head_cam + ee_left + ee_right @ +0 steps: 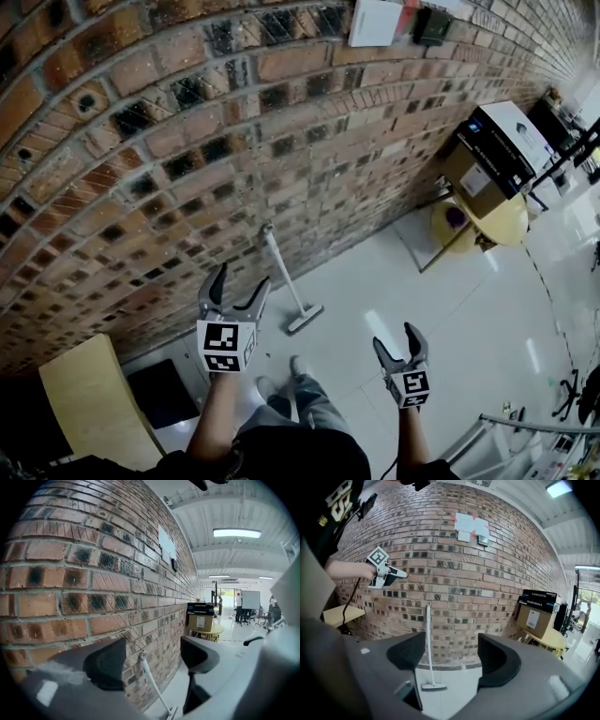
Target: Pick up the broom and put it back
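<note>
— Broom: where does it stand?
— It leans on the brick wall. The top of its pale handle touches the bricks and its head rests on the white floor, just out from the foot of the wall.
— Does either tool have it?
— No. Both are held up in the air on the near side of it, well apart from it. The left gripper is to the left and the right gripper is lower and further right.
— How do the fingers stand?
— On the left they are partly spread, with nothing between the pads. In the left gripper view the handle shows through the gap, but far beyond it. On the right they are spread wide and also hold nothing. In the right gripper view the whole broom shows in the gap, nearer the left finger, far off against the wall.
— What else is there?
— Far to the right a round yellow table stands by the wall. It carries a cardboard box with a black box on top. A pale wooden board is at the near left.
</note>
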`<action>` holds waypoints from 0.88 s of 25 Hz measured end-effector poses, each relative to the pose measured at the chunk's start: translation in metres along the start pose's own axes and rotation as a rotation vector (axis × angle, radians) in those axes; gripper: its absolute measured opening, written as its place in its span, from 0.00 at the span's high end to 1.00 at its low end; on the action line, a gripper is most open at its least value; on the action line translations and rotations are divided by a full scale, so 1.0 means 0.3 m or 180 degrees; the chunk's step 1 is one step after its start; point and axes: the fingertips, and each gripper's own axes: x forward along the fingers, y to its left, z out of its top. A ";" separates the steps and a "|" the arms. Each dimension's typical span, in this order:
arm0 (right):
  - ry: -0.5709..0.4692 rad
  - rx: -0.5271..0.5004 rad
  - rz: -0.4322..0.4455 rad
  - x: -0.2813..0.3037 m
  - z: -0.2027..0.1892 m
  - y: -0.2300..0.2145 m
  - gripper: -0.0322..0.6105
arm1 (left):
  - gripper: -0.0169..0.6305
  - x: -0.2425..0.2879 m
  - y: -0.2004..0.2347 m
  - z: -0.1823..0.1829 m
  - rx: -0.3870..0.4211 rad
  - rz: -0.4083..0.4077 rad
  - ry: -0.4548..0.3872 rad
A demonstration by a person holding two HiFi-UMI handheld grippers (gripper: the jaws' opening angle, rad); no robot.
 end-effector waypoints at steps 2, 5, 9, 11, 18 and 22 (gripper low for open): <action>0.0174 -0.0046 0.0008 0.005 -0.079 -0.010 0.40 | 0.40 0.009 -0.002 -0.008 -0.0003 -0.0018 0.0020; 0.0341 -0.0017 0.0075 0.053 -0.172 0.001 0.40 | 0.40 0.018 -0.005 -0.017 0.0011 -0.0038 0.0038; 0.0434 0.0057 0.0307 0.193 -0.246 0.065 0.40 | 0.40 0.023 0.013 -0.047 0.0059 -0.0012 0.0081; 0.0459 0.0082 0.0486 0.289 -0.262 0.112 0.40 | 0.40 0.023 0.025 -0.067 0.0090 0.0003 0.0117; 0.0449 0.0178 0.1060 0.687 -0.209 0.273 0.40 | 0.39 0.012 0.078 -0.126 0.0000 0.0084 0.0212; 0.0502 0.0162 0.1331 0.916 -0.152 0.383 0.40 | 0.39 -0.026 0.139 -0.113 -0.0067 0.0262 0.0176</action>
